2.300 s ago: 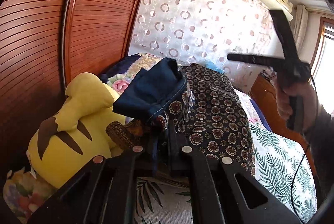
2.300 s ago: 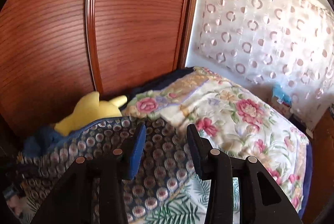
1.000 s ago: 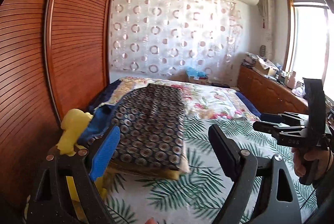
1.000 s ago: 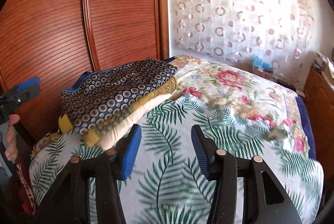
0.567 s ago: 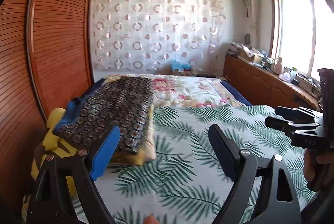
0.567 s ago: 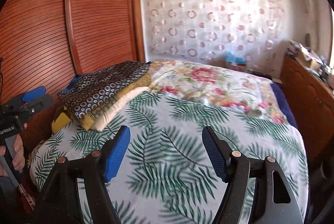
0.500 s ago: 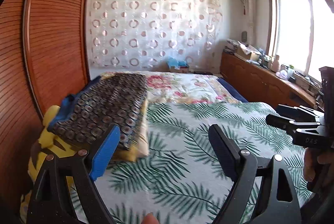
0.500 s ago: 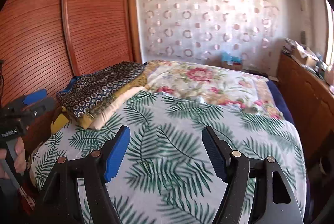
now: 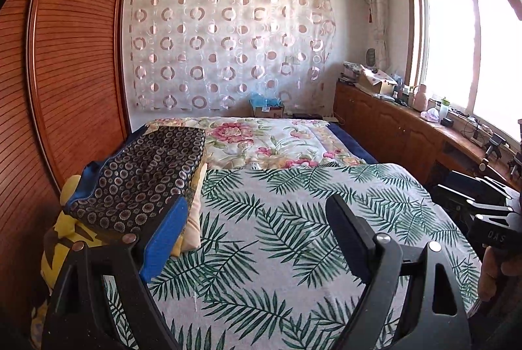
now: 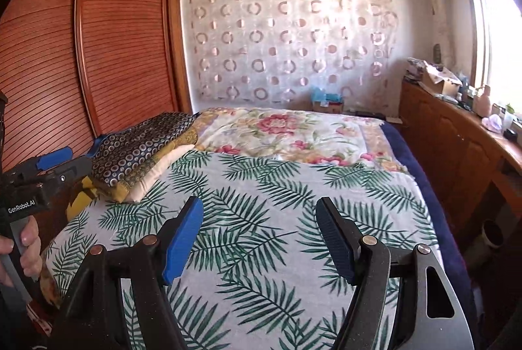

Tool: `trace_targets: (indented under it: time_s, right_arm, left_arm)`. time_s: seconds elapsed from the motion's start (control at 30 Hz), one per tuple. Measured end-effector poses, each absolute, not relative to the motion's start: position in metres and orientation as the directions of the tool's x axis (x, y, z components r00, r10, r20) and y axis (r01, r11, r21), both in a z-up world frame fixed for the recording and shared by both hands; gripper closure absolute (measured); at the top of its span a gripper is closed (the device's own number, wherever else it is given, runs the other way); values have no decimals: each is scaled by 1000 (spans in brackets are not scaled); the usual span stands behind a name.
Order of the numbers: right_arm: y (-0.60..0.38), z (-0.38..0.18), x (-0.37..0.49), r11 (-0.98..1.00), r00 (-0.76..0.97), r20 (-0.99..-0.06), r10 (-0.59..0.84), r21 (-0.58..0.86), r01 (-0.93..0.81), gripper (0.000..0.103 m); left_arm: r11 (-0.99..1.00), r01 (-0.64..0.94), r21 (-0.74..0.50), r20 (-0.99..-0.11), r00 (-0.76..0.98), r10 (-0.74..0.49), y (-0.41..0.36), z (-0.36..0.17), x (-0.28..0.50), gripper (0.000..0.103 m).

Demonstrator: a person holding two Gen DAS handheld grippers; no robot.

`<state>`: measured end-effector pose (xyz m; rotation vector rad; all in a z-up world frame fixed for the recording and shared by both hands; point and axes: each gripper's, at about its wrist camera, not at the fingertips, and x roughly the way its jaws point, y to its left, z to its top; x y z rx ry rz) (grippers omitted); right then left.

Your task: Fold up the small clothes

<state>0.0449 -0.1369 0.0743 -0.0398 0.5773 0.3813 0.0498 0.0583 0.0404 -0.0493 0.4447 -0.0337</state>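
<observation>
Both the left gripper (image 9: pixel 257 216) and right gripper (image 10: pixel 259 219) gape wide, empty, above the palm-leaf bedspread (image 10: pixel 261 203); folded clothes (image 9: pixel 143 173) sit stacked left.

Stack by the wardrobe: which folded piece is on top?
The dark blue garment with the ring print is on top. Beneath it sit a mustard-yellow patterned piece and a plain cream one at the bottom, on the palm-leaf bedspread.

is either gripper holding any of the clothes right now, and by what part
Nothing is held. The left gripper and right gripper both stand open over the bed, with nothing between their fingers. The folded patterned garment lies on the pile, untouched.
</observation>
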Motion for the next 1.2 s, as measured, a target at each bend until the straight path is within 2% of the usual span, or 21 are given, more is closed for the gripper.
trace_targets:
  time_s: [0.43, 1.2]
  right_arm:
    - [-148, 104, 8, 967, 853, -459, 247, 59, -248, 30]
    - [-153, 89, 16, 968, 864, -439, 247, 62, -245, 30]
  left_arm:
    - [998, 60, -36, -358, 931, -69, 40, 83, 40, 16]
    - [998, 56, -31, -352, 934, -63, 40, 82, 33, 16]
